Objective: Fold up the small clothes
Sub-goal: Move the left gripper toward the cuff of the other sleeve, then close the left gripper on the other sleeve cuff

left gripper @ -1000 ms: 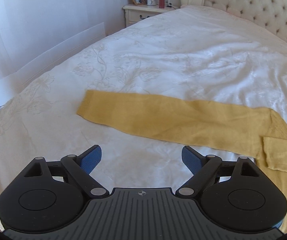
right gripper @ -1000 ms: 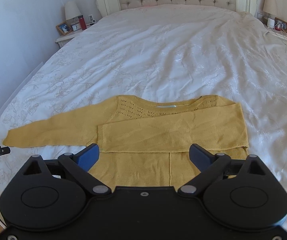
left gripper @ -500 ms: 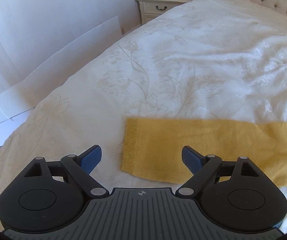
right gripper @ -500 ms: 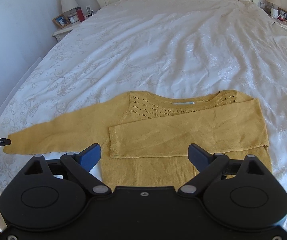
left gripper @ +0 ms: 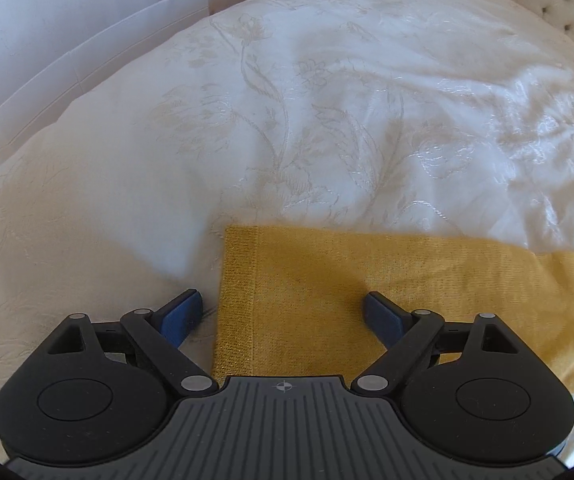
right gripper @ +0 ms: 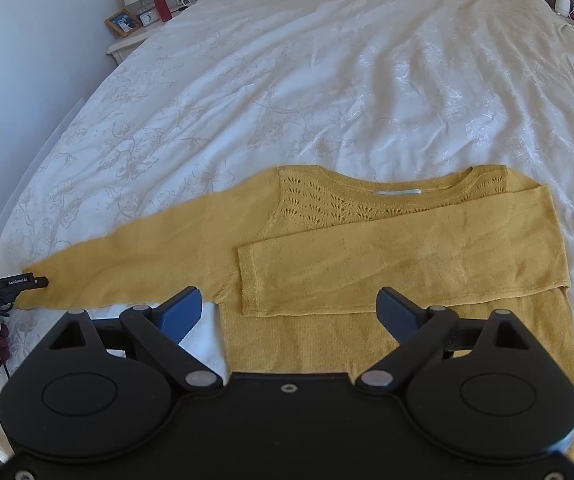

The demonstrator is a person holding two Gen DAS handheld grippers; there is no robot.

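While one sleeve (right gripper: pixel 427 256) already lies folded across the yellow sweater (right gripper: pixel 367 332) on the bed (right gripper: pixel 327 80), the other sleeve (left gripper: pixel 367 276) lies outstretched; left gripper (left gripper: pixel 283 316) and right gripper (right gripper: pixel 291 312) gape empty, so most folds remain.

White-covered bed (right gripper: pixel 327 80) (floral embroidery), mustard sweater (right gripper: pixel 407 256) flat on it

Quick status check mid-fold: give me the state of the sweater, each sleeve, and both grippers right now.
Sweater: flat on the bedspread, front up, partly folded.
Folded sleeve: laid across the chest, cuff toward the other side.
Outstretched sleeve: straight out sideways, not yet folded.
Sleeve cuff: flat, between the left gripper's fingers, not gripped.
Left gripper: open, low over the cuff.
Right gripper: open, above the sweater body, holding nothing.
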